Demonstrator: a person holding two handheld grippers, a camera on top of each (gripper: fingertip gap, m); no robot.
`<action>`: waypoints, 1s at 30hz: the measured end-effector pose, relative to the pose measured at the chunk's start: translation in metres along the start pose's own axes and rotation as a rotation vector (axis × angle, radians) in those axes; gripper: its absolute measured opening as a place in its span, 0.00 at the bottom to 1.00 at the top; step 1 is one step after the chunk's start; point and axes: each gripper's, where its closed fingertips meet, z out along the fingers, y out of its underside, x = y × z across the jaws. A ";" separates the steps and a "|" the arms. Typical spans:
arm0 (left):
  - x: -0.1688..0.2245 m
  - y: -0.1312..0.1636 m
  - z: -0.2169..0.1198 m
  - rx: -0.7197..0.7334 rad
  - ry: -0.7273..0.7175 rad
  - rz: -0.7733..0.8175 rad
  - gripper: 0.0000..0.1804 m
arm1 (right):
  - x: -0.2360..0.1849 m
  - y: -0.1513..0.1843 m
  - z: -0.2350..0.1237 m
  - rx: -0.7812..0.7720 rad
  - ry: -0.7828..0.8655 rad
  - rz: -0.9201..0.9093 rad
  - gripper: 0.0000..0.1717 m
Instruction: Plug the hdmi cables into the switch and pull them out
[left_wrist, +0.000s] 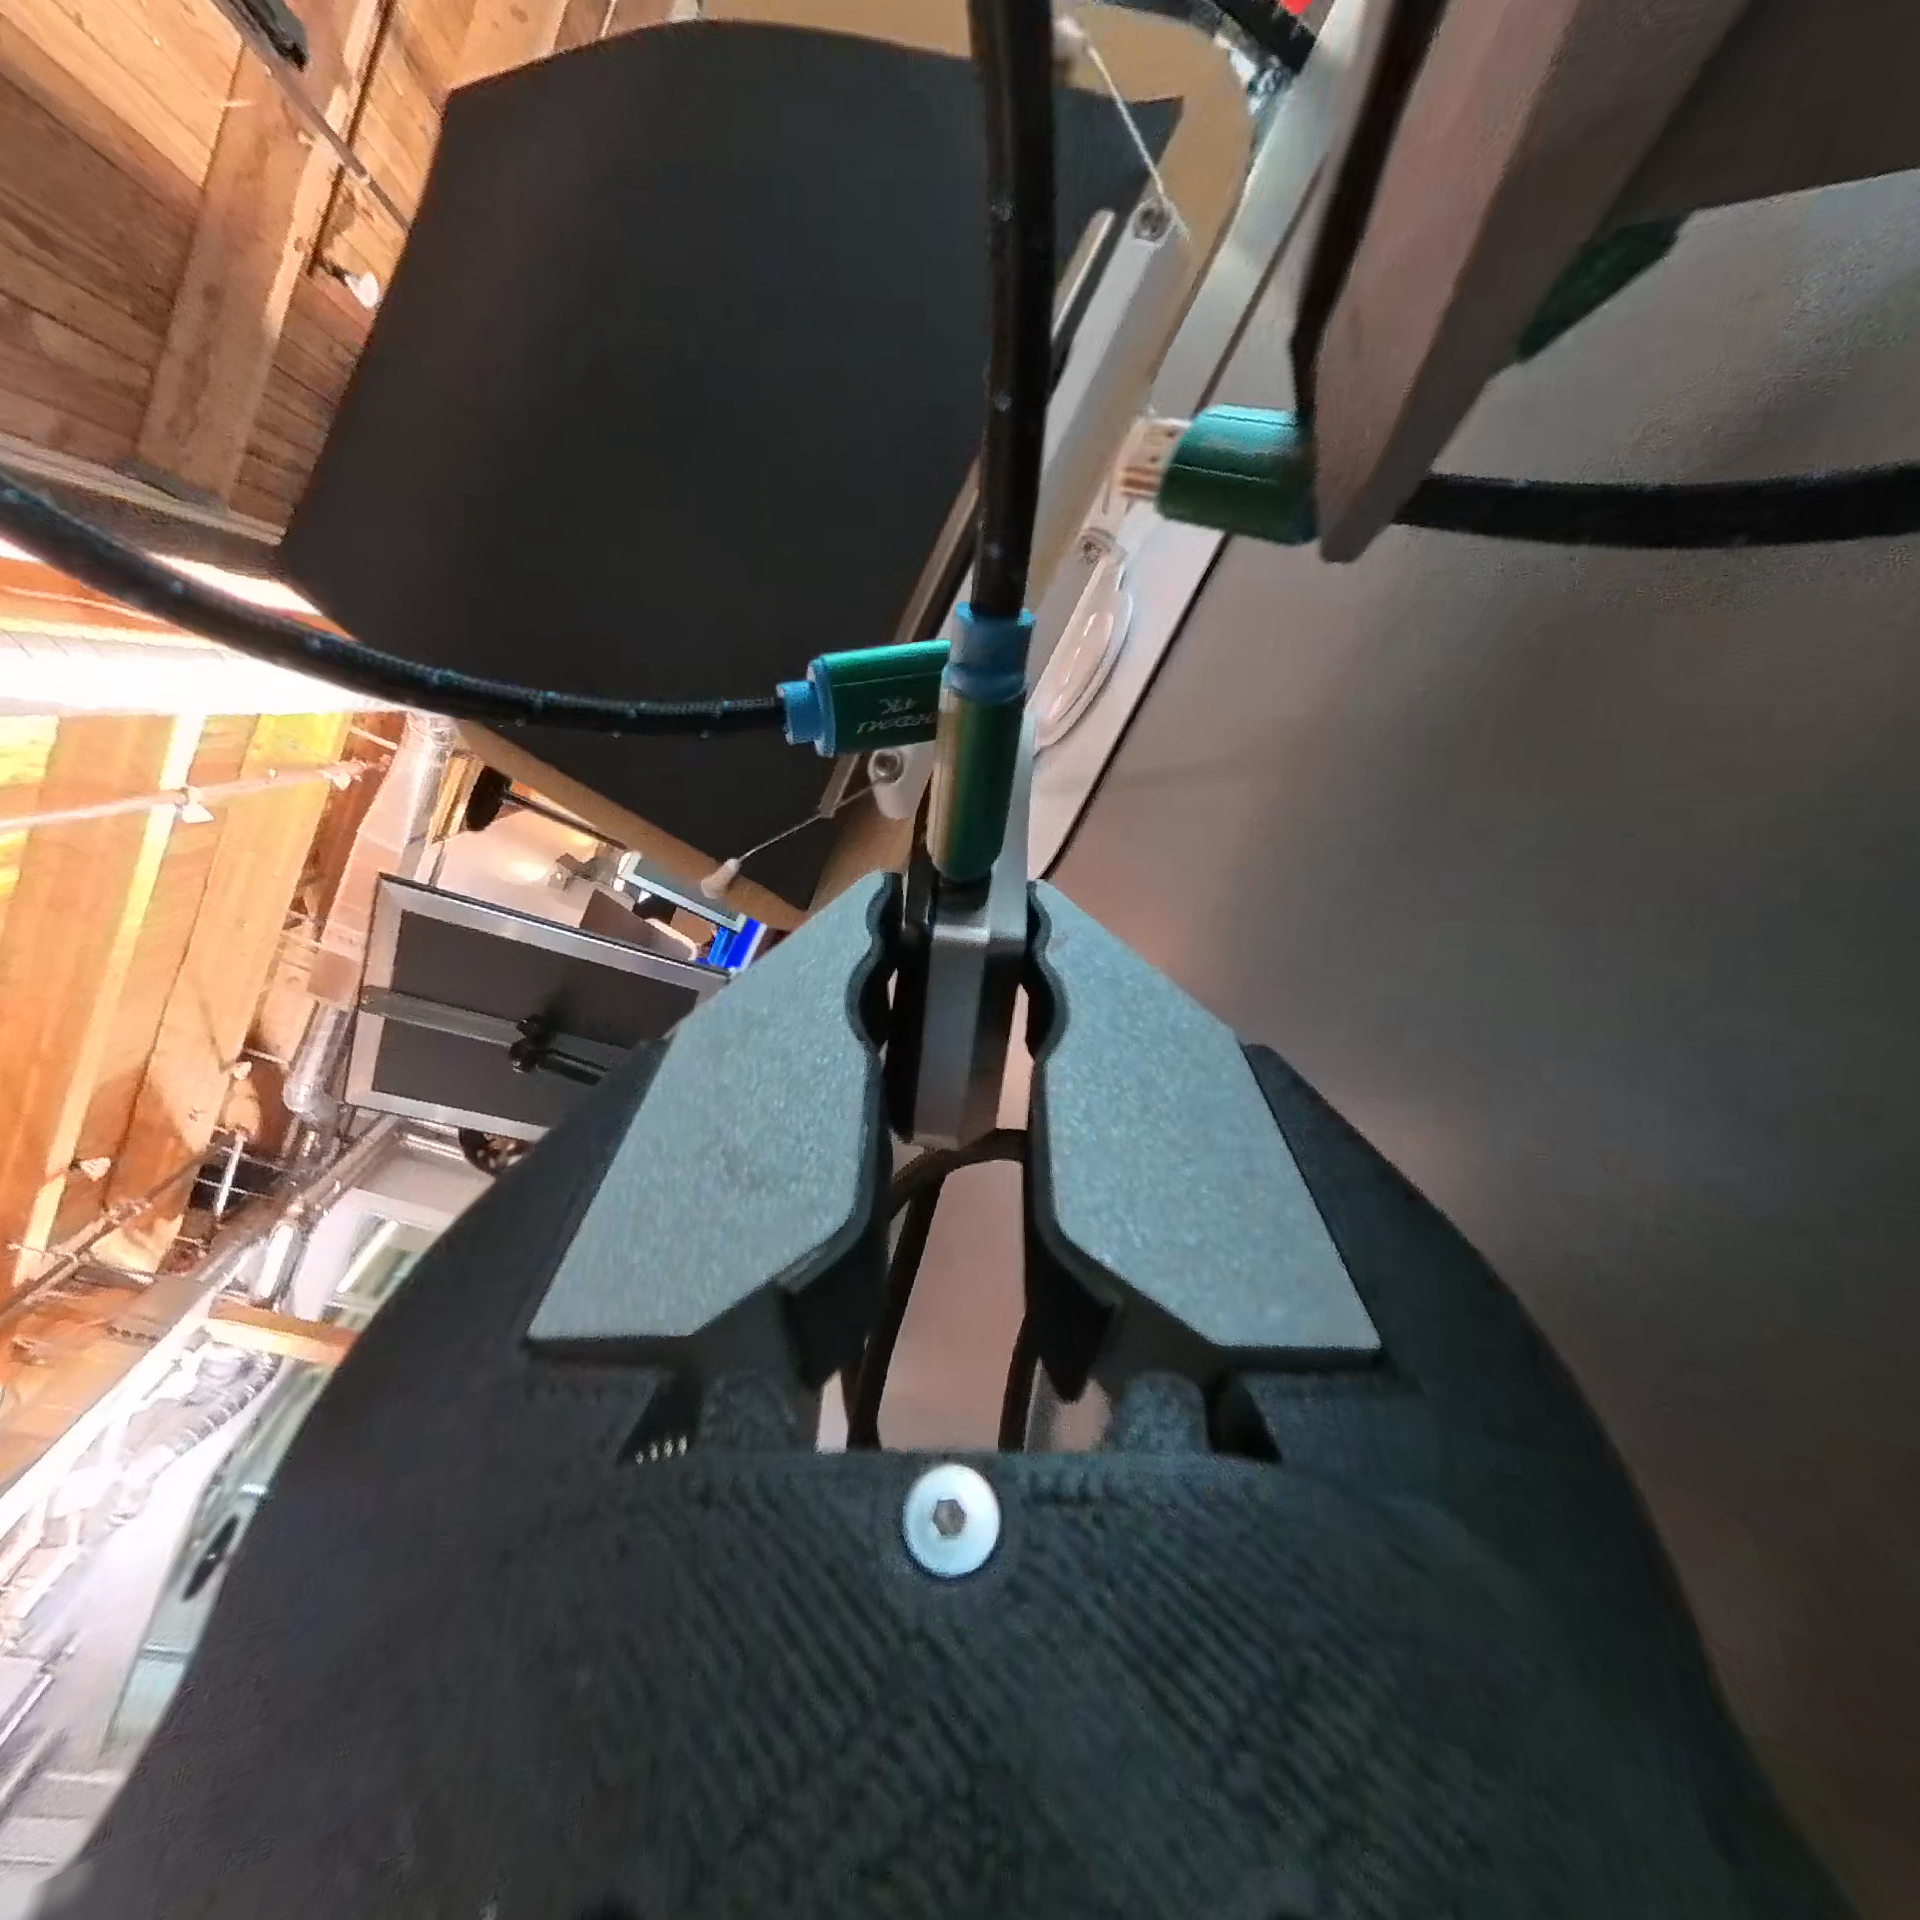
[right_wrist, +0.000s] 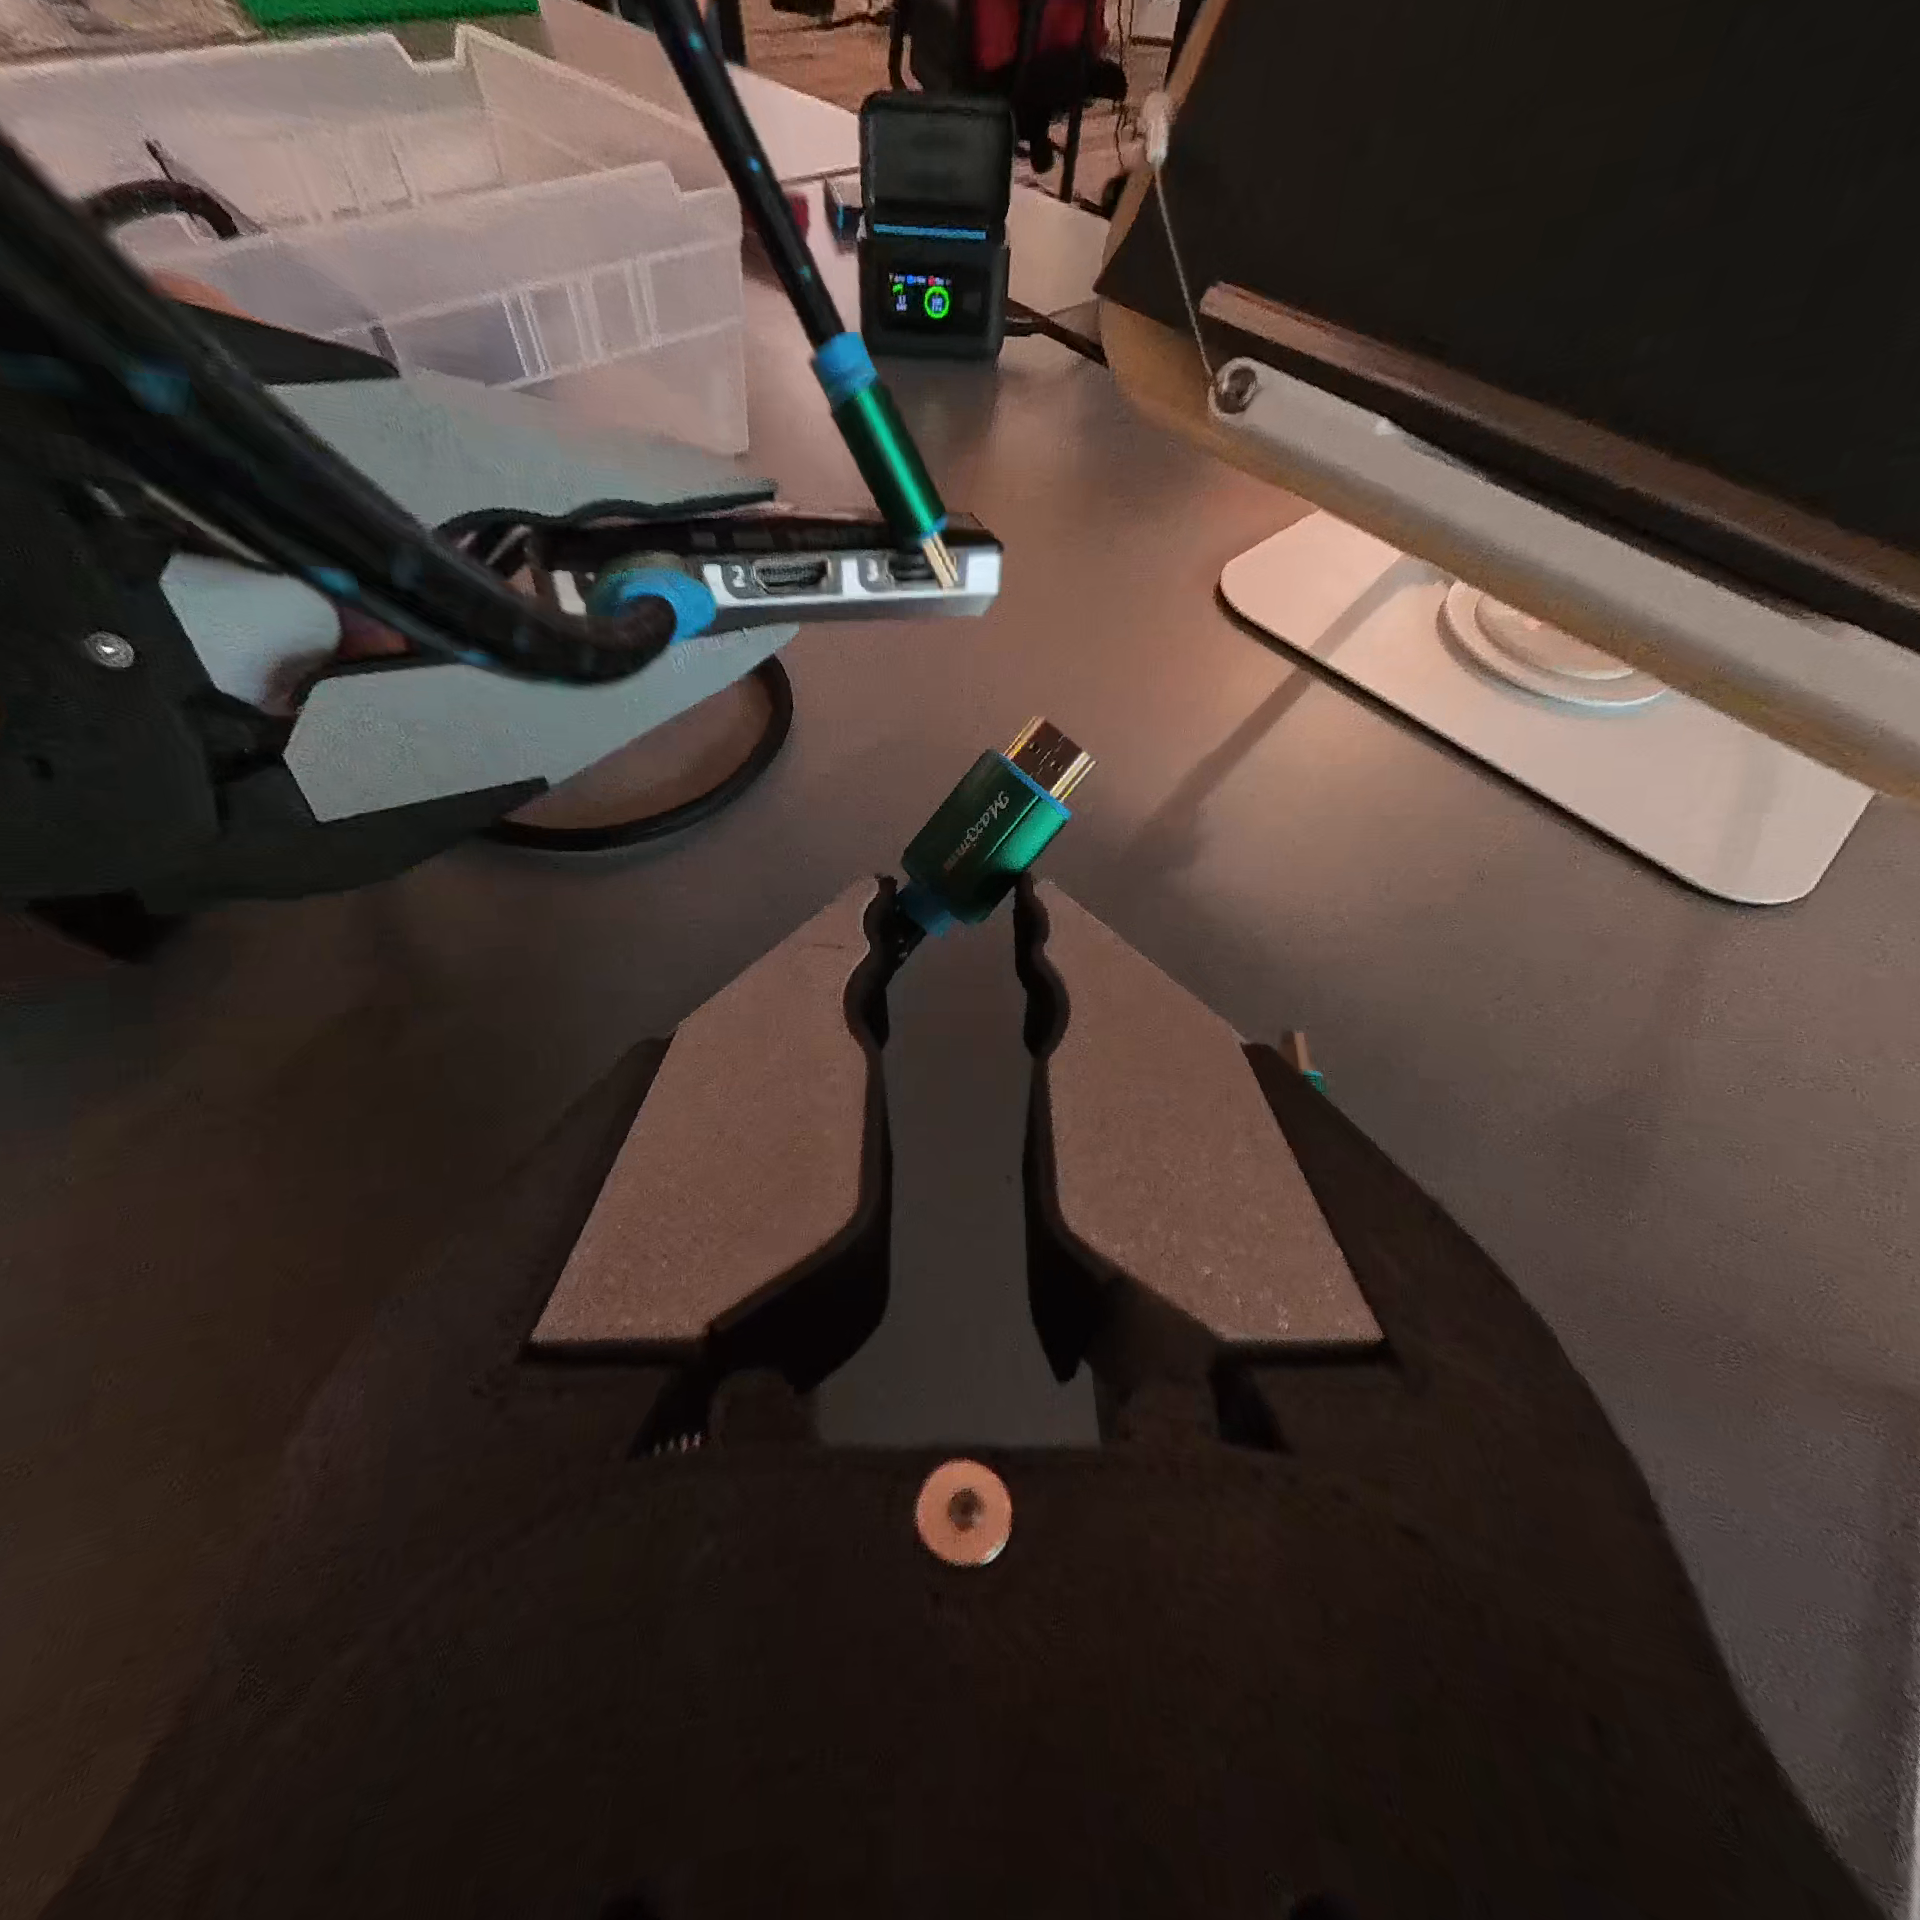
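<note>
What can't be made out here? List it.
- Switch body: left wrist view, hidden between the left gripper fingers.
- First port: right wrist view, covered by a cable end.
- Held plug cable: right wrist view, hidden under the right gripper.
- Cable far ends: both views, cut off by edges.

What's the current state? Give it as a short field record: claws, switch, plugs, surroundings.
left claw: clamped on the grey HDMI switch
right claw: gripping a green HDMI plug at its rear end, gold tip free and pointing forward
switch ports: middle port empty; angled green plug at the end port, seating unclear
third plug: beside the switch, seating unclear
surroundings: dark table, monitor stand
</note>
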 end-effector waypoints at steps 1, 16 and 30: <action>-0.001 0.000 0.000 0.001 0.000 -0.006 0.11 | -0.001 0.003 0.002 -0.012 -0.010 0.008 0.11; -0.003 -0.006 -0.003 0.026 -0.020 0.021 0.10 | -0.032 0.029 0.019 -0.152 -0.148 -0.035 0.11; -0.002 -0.007 -0.004 0.031 -0.017 0.024 0.11 | -0.049 0.018 0.014 -0.091 -0.246 -0.039 0.11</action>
